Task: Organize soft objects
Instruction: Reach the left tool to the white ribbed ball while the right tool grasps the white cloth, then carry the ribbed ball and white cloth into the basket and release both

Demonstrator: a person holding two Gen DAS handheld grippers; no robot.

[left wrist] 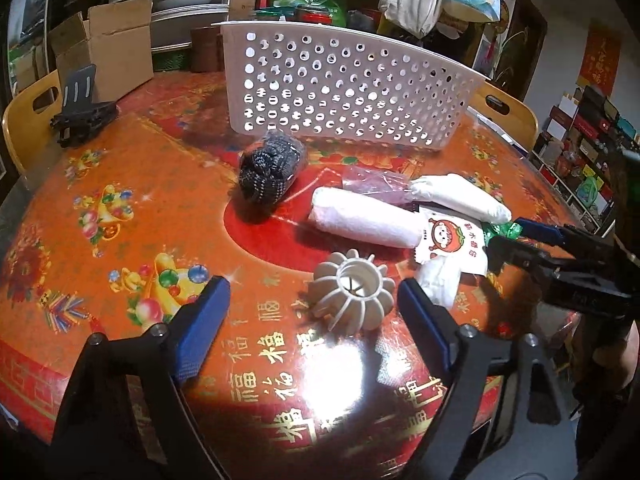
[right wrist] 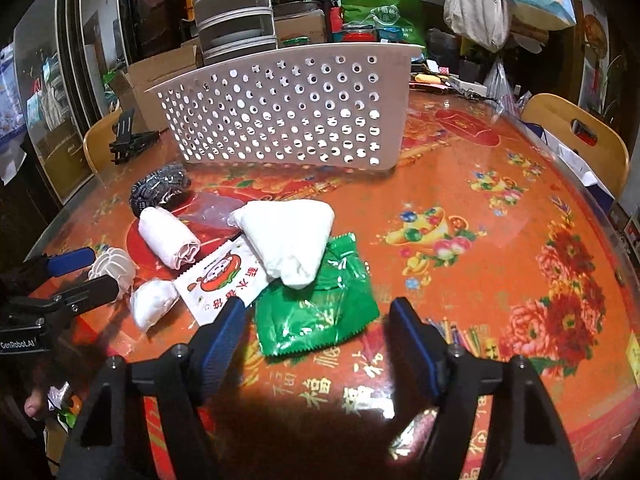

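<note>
A white perforated basket (left wrist: 348, 92) (right wrist: 280, 112) stands at the back of the red patterned table (left wrist: 140, 208). In front of it lie a black mesh scrubber (left wrist: 272, 172) (right wrist: 160, 188), a rolled white cloth (left wrist: 364, 220) (right wrist: 170, 236), a folded white cloth (left wrist: 460, 196) (right wrist: 288, 232), a cartoon-printed white packet (left wrist: 448, 244) (right wrist: 224, 280) and a small white bundle (left wrist: 438, 284) (right wrist: 154, 304). My left gripper (left wrist: 312, 300) (right wrist: 92, 274) is open around a white ribbed ball (left wrist: 352, 296) (right wrist: 114, 266), pads apart from it. My right gripper (right wrist: 318, 312) (left wrist: 508, 240) is open astride a green packet (right wrist: 316, 300), not pressing it.
A crumpled pink plastic bag (left wrist: 372, 180) lies between the cloths. A cardboard box (left wrist: 108, 52) and a black stand (left wrist: 80, 112) sit at the back left. Wooden chairs (left wrist: 28, 120) (right wrist: 576, 136) flank the table. Shelves and hanging bags crowd the background.
</note>
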